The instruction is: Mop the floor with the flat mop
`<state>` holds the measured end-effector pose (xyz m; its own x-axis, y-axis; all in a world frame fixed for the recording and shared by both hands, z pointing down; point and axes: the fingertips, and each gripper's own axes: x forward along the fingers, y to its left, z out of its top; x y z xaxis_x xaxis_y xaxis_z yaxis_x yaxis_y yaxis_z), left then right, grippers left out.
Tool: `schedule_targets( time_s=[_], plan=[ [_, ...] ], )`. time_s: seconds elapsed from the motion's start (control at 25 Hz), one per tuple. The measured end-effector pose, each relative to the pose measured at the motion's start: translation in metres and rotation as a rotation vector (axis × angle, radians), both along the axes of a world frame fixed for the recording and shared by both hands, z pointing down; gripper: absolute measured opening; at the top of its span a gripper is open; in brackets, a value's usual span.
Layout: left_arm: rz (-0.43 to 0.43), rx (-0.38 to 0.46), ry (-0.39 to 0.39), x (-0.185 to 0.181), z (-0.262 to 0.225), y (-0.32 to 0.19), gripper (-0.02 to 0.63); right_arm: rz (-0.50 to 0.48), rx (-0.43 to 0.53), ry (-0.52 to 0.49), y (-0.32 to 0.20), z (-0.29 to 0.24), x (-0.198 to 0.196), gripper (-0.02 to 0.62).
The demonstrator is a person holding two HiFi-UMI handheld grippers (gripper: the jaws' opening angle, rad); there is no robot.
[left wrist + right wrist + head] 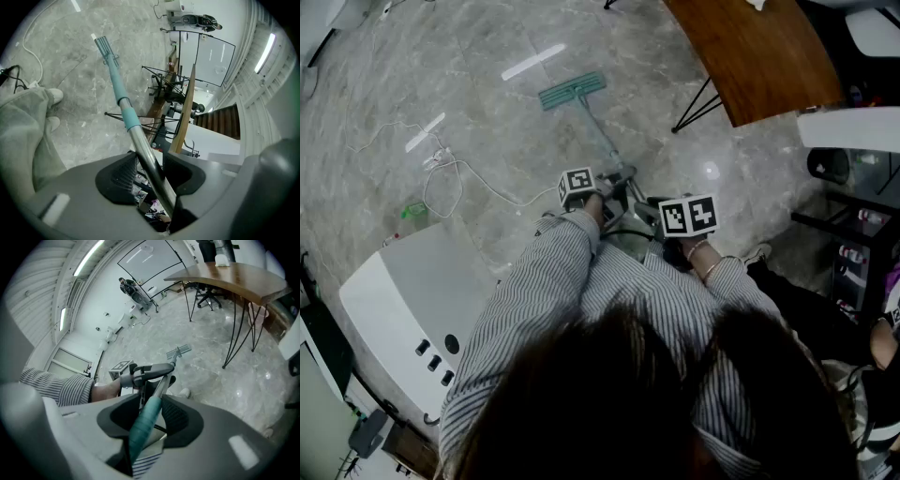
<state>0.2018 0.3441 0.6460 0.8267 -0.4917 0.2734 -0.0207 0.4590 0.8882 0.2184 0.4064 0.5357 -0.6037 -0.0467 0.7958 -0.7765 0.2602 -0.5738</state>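
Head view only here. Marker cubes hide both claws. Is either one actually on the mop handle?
Observer: Yes, the left claw is. The left gripper view shows the bare metal shaft of the mop handle clamped between its jaws.
Operator: And the right?
Observer: The right claw is closed on the teal grip at the handle's upper end, with the left claw further down the shaft.

Glossy stone floor (487, 122), polished metal mop pole (146, 157) — teal grip (143, 425) matt plastic.
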Motion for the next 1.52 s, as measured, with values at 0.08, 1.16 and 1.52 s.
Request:
schedule_targets(
  time_s=[0.08,1.16,1.52],
  plan=[
    [0.009,0.004,-0.006,-0.001,-0.001,0.000,0.175,0.007,-0.003,-0.006,0.000,0.000,-0.001,0.149],
    [0.039,0.013,-0.020,0.019,-0.015,-0.060,0.181,0.083,0.055,-0.042,-0.067,-0.018,0.022,0.150],
    [0.013,0.021,0.031,-0.015,-0.011,-0.151,0.184,0.092,0.073,-0.023,-0.160,-0.013,-0.010,0.143]
  ],
)
